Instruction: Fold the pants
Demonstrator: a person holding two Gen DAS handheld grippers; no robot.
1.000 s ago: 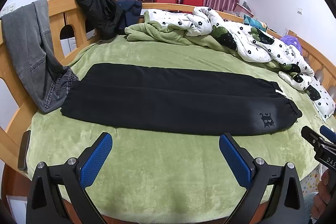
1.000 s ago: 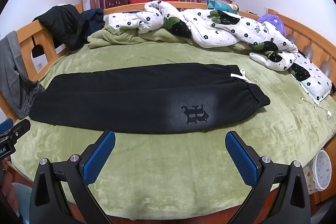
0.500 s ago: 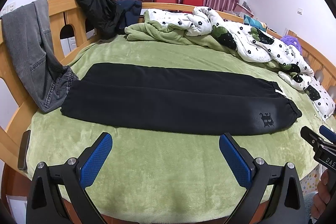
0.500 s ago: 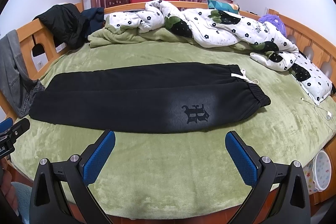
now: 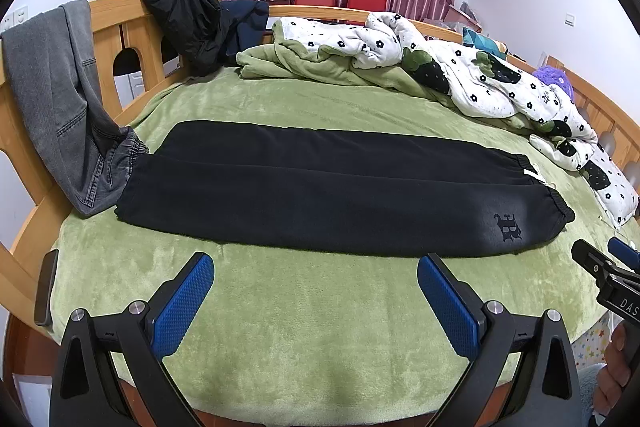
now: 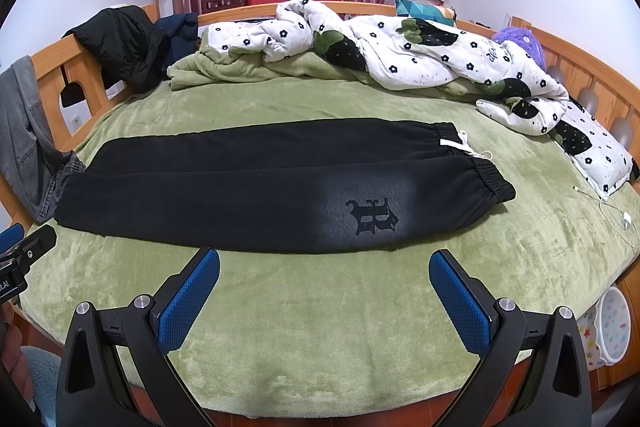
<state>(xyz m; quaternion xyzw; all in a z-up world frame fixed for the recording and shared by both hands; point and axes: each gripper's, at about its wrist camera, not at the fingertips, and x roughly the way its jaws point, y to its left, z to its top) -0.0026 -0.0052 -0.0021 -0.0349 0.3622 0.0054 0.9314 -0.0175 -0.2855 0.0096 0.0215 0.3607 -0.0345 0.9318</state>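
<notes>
Black pants [image 5: 320,191] lie flat across the green bed, one leg folded onto the other, waistband with a white drawstring [image 6: 464,145] at the right and cuffs at the left. They also show in the right wrist view [image 6: 248,195], with a dark logo [image 6: 374,217] near the waist. My left gripper [image 5: 314,285] is open and empty, over the near bed edge in front of the pants' middle. My right gripper [image 6: 324,281] is open and empty, in front of the logo end. Neither touches the pants.
Grey jeans [image 5: 60,99] hang over the wooden bed rail [image 5: 108,39] at the left, touching the cuffs. A black jacket [image 5: 188,15] hangs on the rail. A rumpled flowered quilt [image 6: 420,55] lies along the back. A white charger cable [image 6: 612,211] lies at the right.
</notes>
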